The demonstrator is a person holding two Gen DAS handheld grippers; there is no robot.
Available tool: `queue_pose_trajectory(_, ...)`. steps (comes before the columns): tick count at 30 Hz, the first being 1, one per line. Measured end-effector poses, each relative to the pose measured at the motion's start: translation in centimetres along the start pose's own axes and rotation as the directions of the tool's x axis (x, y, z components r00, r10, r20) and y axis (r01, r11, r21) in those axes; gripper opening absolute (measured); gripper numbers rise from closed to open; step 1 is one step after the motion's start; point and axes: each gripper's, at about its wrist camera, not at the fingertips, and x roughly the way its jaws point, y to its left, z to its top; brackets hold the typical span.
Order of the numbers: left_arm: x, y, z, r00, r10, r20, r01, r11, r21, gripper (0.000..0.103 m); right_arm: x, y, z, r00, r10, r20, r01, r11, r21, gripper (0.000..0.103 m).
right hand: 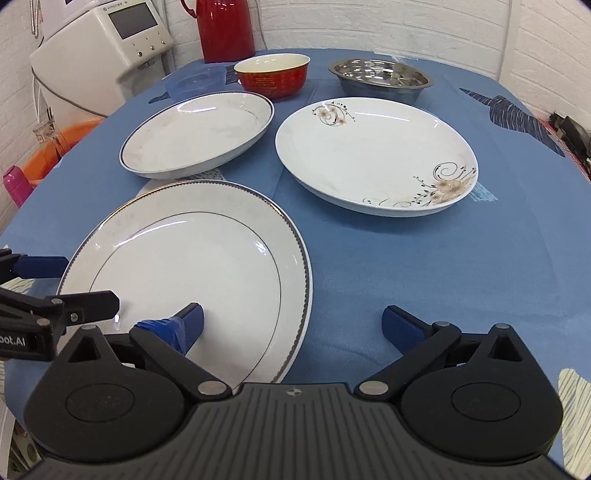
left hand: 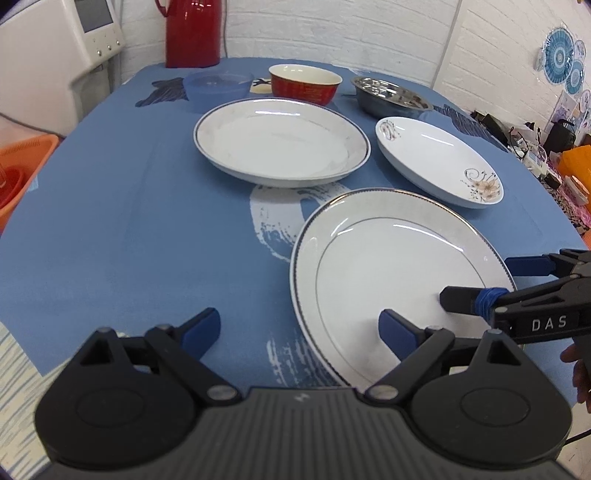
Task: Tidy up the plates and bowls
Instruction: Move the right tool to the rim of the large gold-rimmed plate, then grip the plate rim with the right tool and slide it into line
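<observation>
A flat white plate with a beaded rim (left hand: 388,258) (right hand: 184,258) lies nearest on the blue tablecloth (left hand: 129,221). Behind it are a deep plate with a dark rim (left hand: 280,140) (right hand: 195,136) and a flower-patterned plate (left hand: 439,162) (right hand: 376,155). Further back stand a blue plastic bowl (left hand: 218,86) (right hand: 195,83), a red bowl (left hand: 304,86) (right hand: 273,77) and a steel bowl (left hand: 391,96) (right hand: 380,77). My left gripper (left hand: 299,330) (right hand: 92,282) is open, its right finger over the flat plate's near-left rim. My right gripper (right hand: 295,325) (left hand: 476,280) is open too, its left finger above the same plate. Neither holds anything.
A red thermos (left hand: 192,33) (right hand: 225,29) stands at the table's far edge. A white appliance (left hand: 55,48) (right hand: 103,48) and an orange basket (left hand: 22,173) (right hand: 62,147) sit off the left side. Small clutter (left hand: 554,147) lines the right. A hand (left hand: 580,369) shows at the right edge.
</observation>
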Motion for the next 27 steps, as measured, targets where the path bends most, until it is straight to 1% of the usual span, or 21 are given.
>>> queue_pose_trajectory(4, 0.1, -0.2, -0.1, 1.0, 0.014, 0.001, -0.014, 1.0, 0.005, 0.091, 0.3, 0.1, 0.9, 0.998, -0.003, -0.059, 0.003, 1.0, 0.0, 0.091)
queue_pose_trajectory(6, 0.1, -0.3, 0.0, 1.0, 0.019, -0.006, -0.019, 1.0, 0.006, 0.091, 0.4, 0.3, 1.3, 0.996, -0.01, -0.093, 0.011, 1.0, 0.018, 0.09)
queue_pose_trajectory(7, 0.1, -0.4, 0.0, 1.0, 0.021, -0.006, -0.021, 1.0, 0.005, 0.089, 0.3, 0.4, 1.3, 0.995, -0.001, -0.1, 0.002, 1.0, 0.013, 0.088)
queue_pose_trajectory(8, 0.1, -0.4, 0.0, 1.0, 0.025, -0.005, -0.025, 1.0, 0.01, 0.087, 0.2, 0.4, 1.3, 0.995, 0.029, -0.094, -0.028, 1.0, 0.012, 0.086)
queue_pose_trajectory(9, 0.1, -0.6, 0.0, 0.999, 0.036, -0.003, -0.036, 0.999, 0.016, 0.079, 0.1, 0.3, 1.2, 0.995, 0.058, -0.079, -0.056, 0.998, 0.023, 0.085)
queue_pose_trajectory(10, 0.0, -0.7, 0.0, 0.999, 0.043, 0.002, -0.043, 0.999, 0.022, 0.076, -0.1, 0.2, 1.1, 0.994, 0.086, -0.064, -0.083, 0.996, 0.036, 0.083)
queue_pose_trajectory(12, 0.0, -0.7, 0.1, 1.0, 0.023, 0.002, -0.023, 0.999, 0.025, 0.07, -0.2, 0.2, 1.0, 0.995, 0.086, -0.05, -0.085, 0.996, 0.016, 0.076)
queue_pose_trajectory(13, 0.0, -0.8, 0.1, 1.0, 0.022, 0.007, -0.022, 0.999, 0.03, 0.067, -0.3, 0.4, 1.0, 0.997, 0.066, -0.038, -0.067, 0.998, -0.011, 0.059)
queue_pose_trajectory(14, -0.1, -0.9, 0.1, 1.0, 0.016, 0.014, -0.016, 0.999, 0.036, 0.057, -0.5, 0.5, 1.0, 0.999, 0.05, -0.017, -0.05, 0.998, -0.045, 0.027)
queue_pose_trajectory(15, -0.2, -1.0, 0.2, 1.0, -0.003, 0.017, 0.002, 0.999, 0.037, 0.038, -0.6, 0.2, 1.1, 0.996, 0.091, -0.017, -0.091, 0.995, -0.034, 0.021)
queue_pose_trajectory(16, -0.2, -1.0, 0.3, 0.999, -0.031, 0.015, 0.03, 0.999, 0.027, 0.029, -0.6, -0.1, 1.3, 0.995, 0.092, -0.025, -0.093, 0.995, -0.022, 0.017)
queue_pose_trajectory(18, -0.1, -1.0, 0.5, 1.0, -0.023, 0.018, 0.022, 1.0, 0.007, 0.024, -0.7, 0.1, 1.2, 0.996, 0.086, -0.019, -0.087, 0.995, -0.057, 0.016)
queue_pose_trajectory(20, -0.2, -0.6, 0.5, 0.999, -0.034, 0.023, 0.035, 0.999, -0.029, 0.018, -0.8, 0.0, 1.0, 0.996, 0.088, -0.012, -0.088, 0.995, -0.039, 0.017)
queue_pose_trajectory(21, -0.2, -0.4, 0.6, 0.999, -0.045, 0.018, 0.046, 0.998, -0.045, 0.012, -0.9, 0.0, 0.8, 0.996, 0.089, -0.006, -0.089, 0.996, -0.029, 0.017)
queue_pose_trajectory(27, -1.0, -0.1, 0.7, 1.0, -0.015, 0.012, 0.016, 0.999, -0.04, 0.012, -1.5, 0.9, -0.2, 0.993, 0.116, 0.006, -0.116, 0.993, 0.004, 0.019)
